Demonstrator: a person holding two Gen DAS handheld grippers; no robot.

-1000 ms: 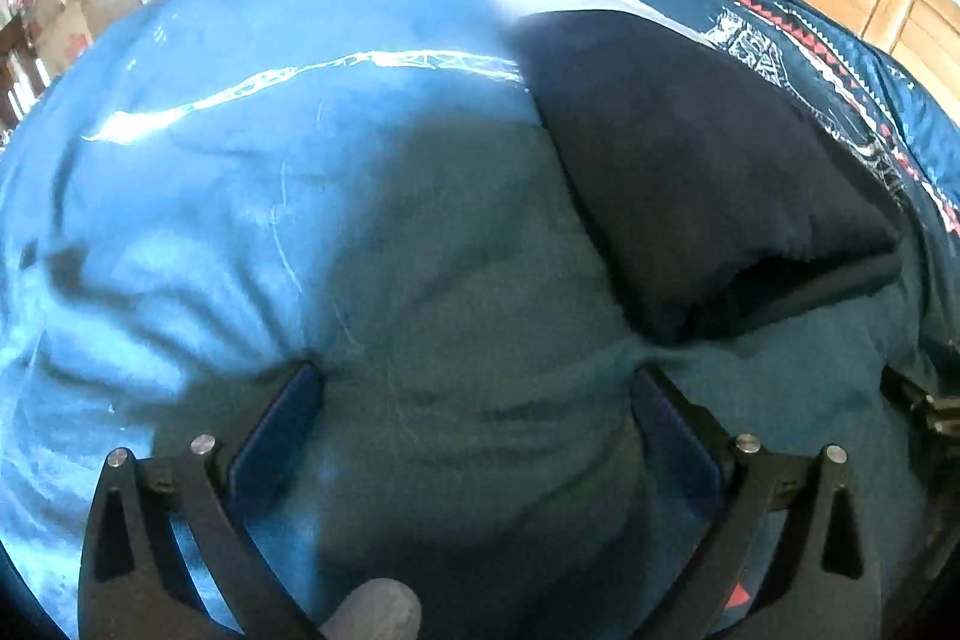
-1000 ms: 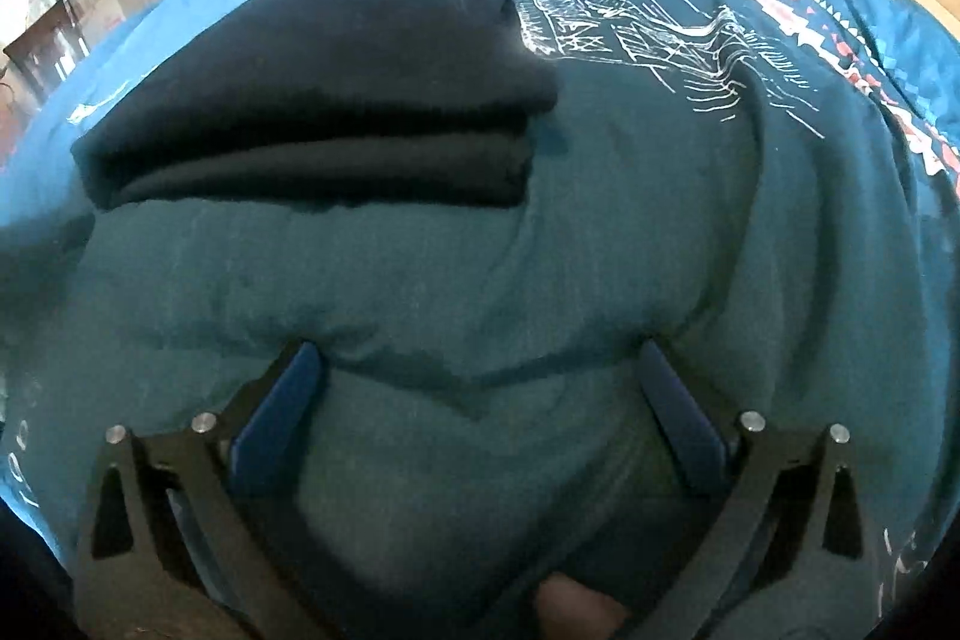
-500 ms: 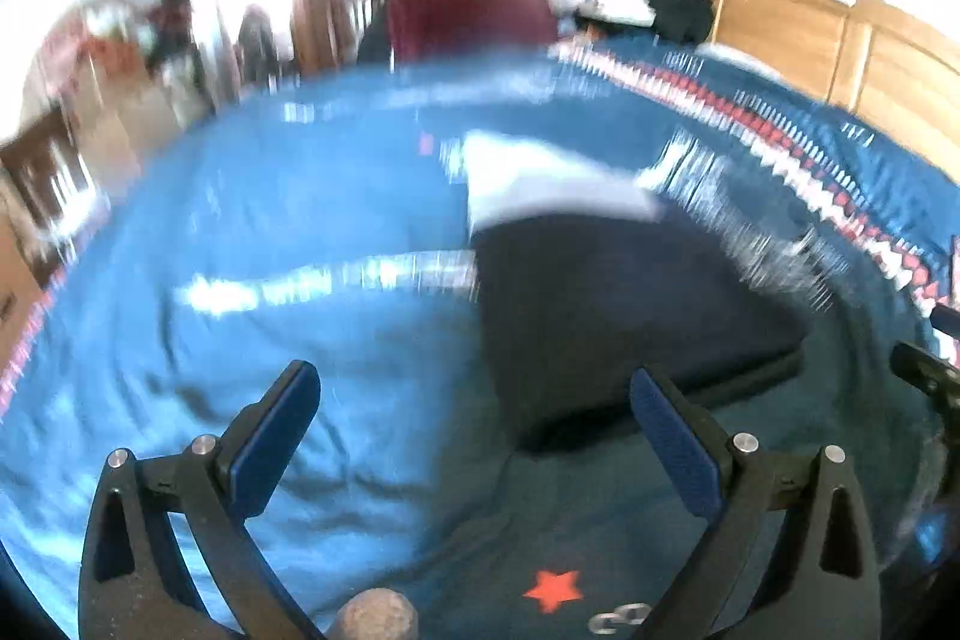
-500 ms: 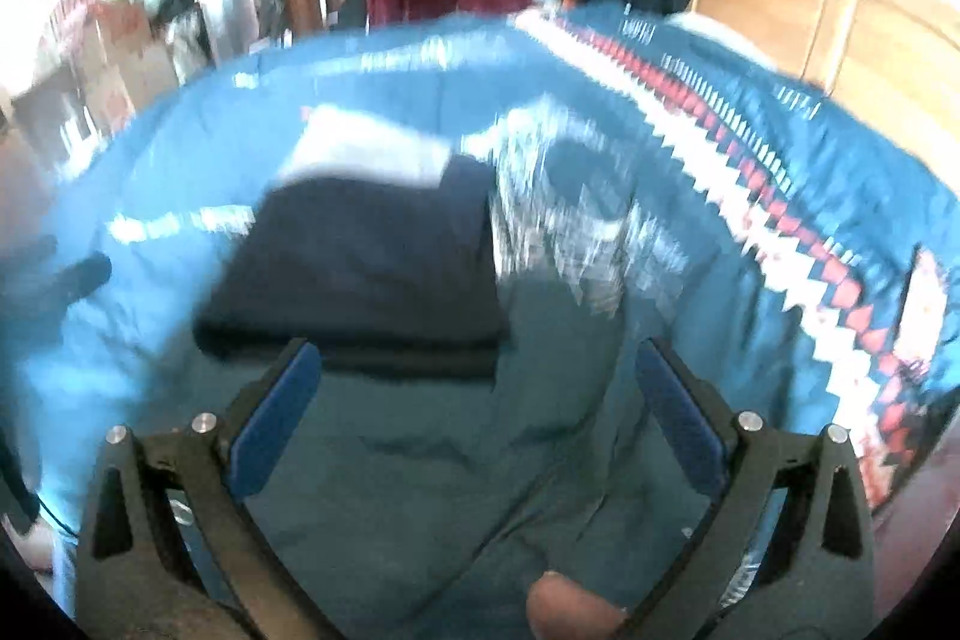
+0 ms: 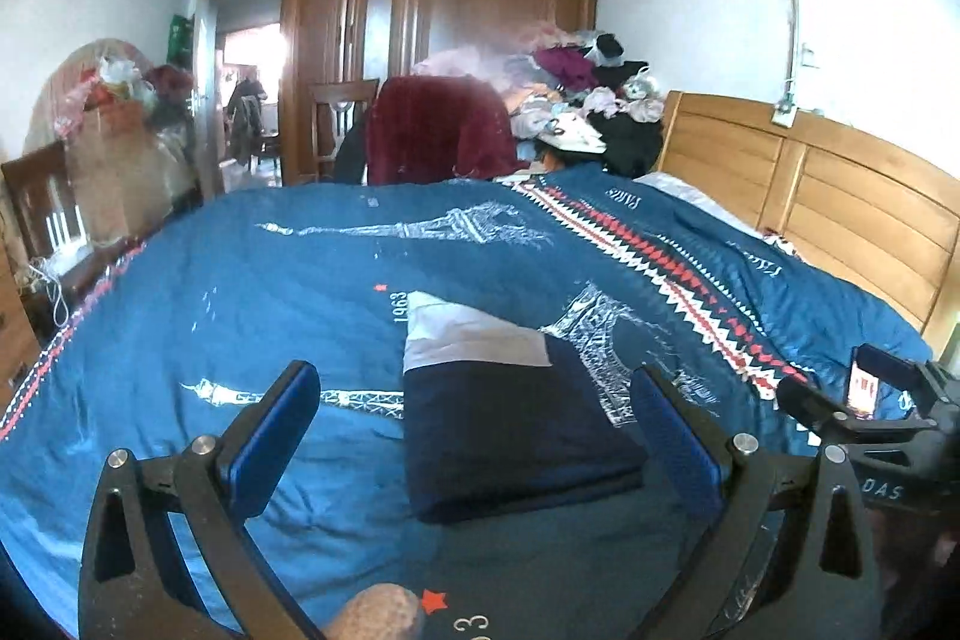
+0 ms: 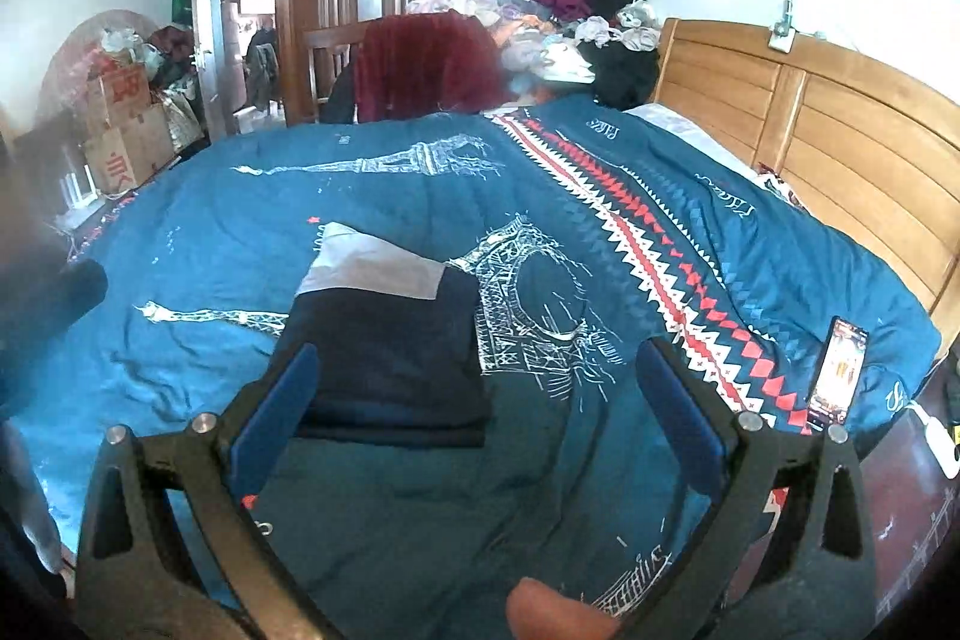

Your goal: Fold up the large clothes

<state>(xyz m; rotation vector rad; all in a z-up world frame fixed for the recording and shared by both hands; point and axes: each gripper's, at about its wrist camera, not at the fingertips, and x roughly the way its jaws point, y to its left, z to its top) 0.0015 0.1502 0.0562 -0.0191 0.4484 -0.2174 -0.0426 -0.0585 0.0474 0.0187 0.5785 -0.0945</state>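
Blue bedding covers almost everything: a big soft quilt (image 5: 252, 292) with white tower drawings and a red and white zigzag stripe (image 5: 654, 274) lies over the bed. On the far left, past the bed's edge, cardboard boxes (image 6: 123, 124) sit stacked with bags heaped on top, so that side is crowded. Next comes wide, flat quilt with lots of free room. The left gripper (image 5: 474, 430) hangs above the near part of the bed with its blue pads (image 5: 273, 436) spread wide and nothing between them. In the middle lies the folded dark garment (image 5: 510, 436), a neat navy rectangle with straight edges and a pale grey-white piece showing at its far end. It rests flat on the quilt, not touching either gripper. The right gripper (image 6: 474, 415) also hangs above the quilt, fingers wide apart and empty. Behind the bed stand a tall brown wooden wardrobe (image 5: 438, 34), a chair with a dark red fuzzy cloth (image 5: 438, 130) draped on it, and a messy pile of clothes (image 6: 570, 16). On the right a phone (image 6: 837, 376) lies near the quilt's edge, by the smooth wooden headboard (image 6: 840, 142).
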